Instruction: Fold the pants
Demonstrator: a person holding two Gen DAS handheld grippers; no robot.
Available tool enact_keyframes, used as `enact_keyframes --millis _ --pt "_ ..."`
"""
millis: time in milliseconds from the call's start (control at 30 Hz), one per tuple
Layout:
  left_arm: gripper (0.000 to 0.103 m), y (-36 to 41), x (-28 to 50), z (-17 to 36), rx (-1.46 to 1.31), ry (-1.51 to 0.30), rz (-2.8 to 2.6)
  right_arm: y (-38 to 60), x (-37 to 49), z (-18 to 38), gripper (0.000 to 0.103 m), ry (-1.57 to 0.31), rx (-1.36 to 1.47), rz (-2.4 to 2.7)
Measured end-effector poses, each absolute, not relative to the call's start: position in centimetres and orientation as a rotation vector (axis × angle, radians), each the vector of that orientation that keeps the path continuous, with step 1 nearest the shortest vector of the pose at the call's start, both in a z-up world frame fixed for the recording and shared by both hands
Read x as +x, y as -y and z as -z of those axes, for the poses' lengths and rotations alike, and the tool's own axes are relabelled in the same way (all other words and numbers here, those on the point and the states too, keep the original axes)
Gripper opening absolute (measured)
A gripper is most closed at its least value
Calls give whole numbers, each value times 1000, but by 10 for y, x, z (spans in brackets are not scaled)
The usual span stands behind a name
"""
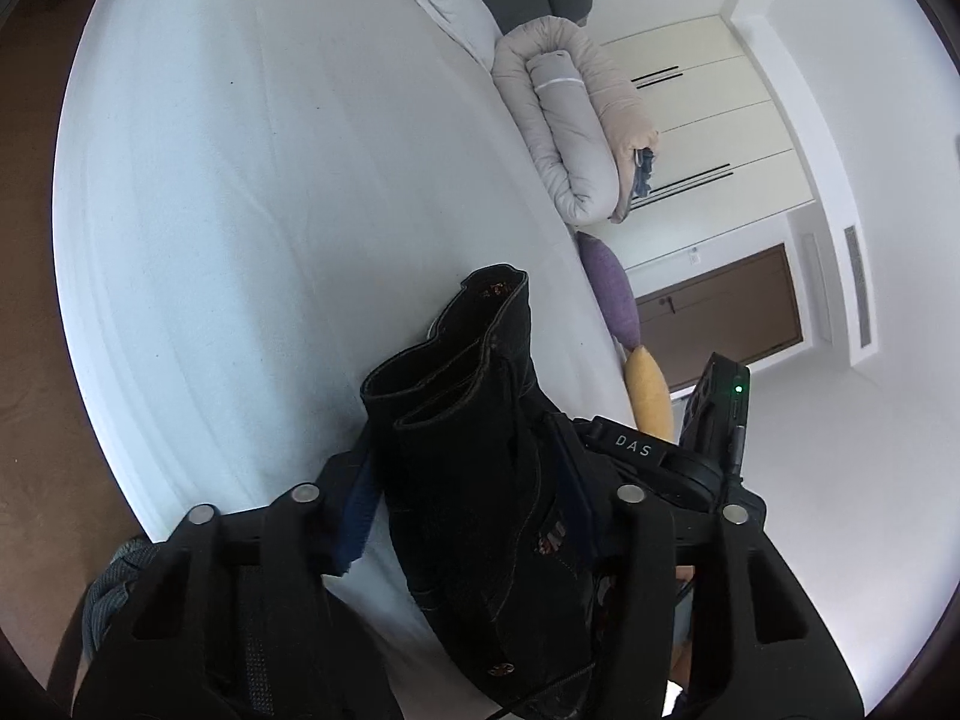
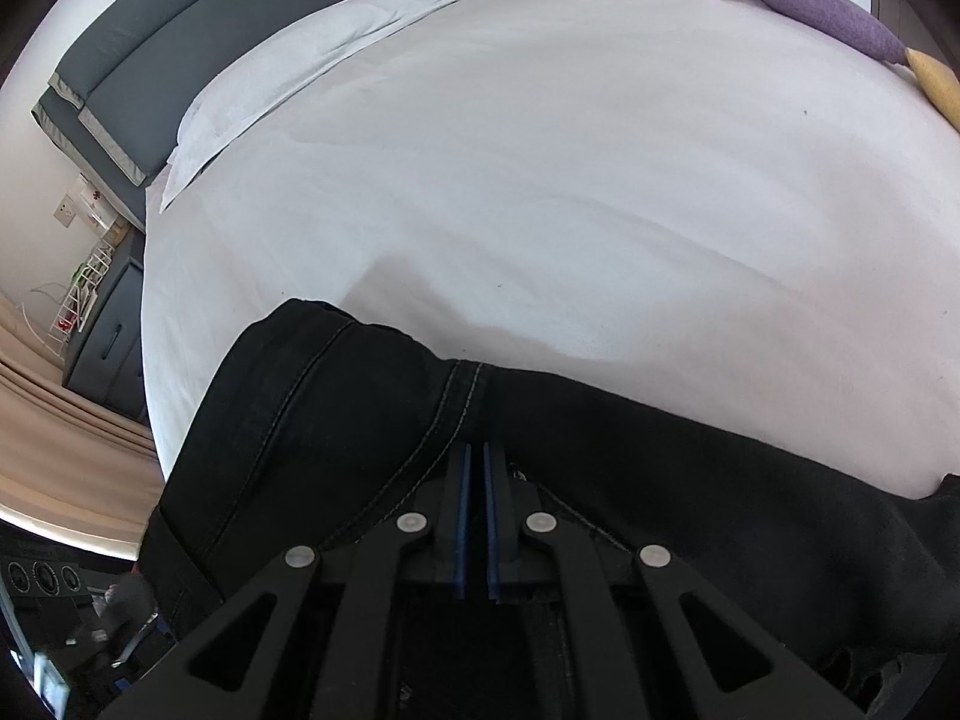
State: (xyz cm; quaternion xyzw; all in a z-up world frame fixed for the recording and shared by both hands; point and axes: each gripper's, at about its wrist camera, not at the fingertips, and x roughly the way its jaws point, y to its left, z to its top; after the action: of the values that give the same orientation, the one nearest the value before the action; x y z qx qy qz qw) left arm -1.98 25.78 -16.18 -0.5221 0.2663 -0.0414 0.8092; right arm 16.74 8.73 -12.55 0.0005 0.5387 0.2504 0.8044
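Scene: white bed point(image 2: 540, 180) with black pants point(image 2: 372, 420) lying near its close edge; rolled duvet point(image 1: 570, 138), purple cushion point(image 1: 612, 288) and yellow cushion point(image 1: 648, 396) along the far side.
Pants, position: in the right wrist view the dark denim lies across the sheet in a broad band running off to the right, a stitched seam up its middle. In the left wrist view a bunched part, probably the waistband end with rivets and a button showing, stands up between the left fingers.
Left gripper point(image 1: 474, 498): fingers about half apart, one blue pad on each side of the bunched denim. Right-hand pad looks against the cloth; left-hand pad shows a sliver of gap. Judged as a loose hold at best, so I do not count it as gripped.
Right gripper point(image 2: 476, 516): fingers drawn close, only a thin slit between the blue pads, tips down on the denim by the seam. Whether a pinch of cloth sits in the slit cannot be told; none shows between the pads.
Other hardware: the black body of the right gripper, green lamp lit, shows just beside the pants in the left wrist view.
Progress: early to middle, by judgement. Cloth is gathered and rumpled, no flat stacked fold visible.
Left to do: lay the legs together, smooth them, fold over into a compact stack.
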Motion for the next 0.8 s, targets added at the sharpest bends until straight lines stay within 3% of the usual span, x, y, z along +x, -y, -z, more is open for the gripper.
enact_keyframes --millis 167,233,367,400,433,467,533,800 --pt "47 -260 -16 166 -1153 -541 112 -96 172 128 0 -1155 13 -541" --pt "53 -260 -11 174 -1181 -564 122 -94 172 128 0 -1157 18 -542" --pt "53 -256 -6 171 -1146 -575 125 -94 172 129 0 -1160 35 -542" --pt "50 -253 -5 167 -1117 -587 127 -95 172 129 0 -1160 40 -542" --pt "36 -250 -4 166 -1109 -595 128 -95 172 130 0 -1160 45 -543" --pt "30 -248 -2 166 -1106 -605 137 -94 172 130 0 -1161 52 -543" --pt "24 -246 -1 166 -1111 -605 146 -95 173 130 0 -1164 65 -542" --pt "19 -236 4 152 -1015 -603 131 -75 170 126 1 -1134 210 -574"
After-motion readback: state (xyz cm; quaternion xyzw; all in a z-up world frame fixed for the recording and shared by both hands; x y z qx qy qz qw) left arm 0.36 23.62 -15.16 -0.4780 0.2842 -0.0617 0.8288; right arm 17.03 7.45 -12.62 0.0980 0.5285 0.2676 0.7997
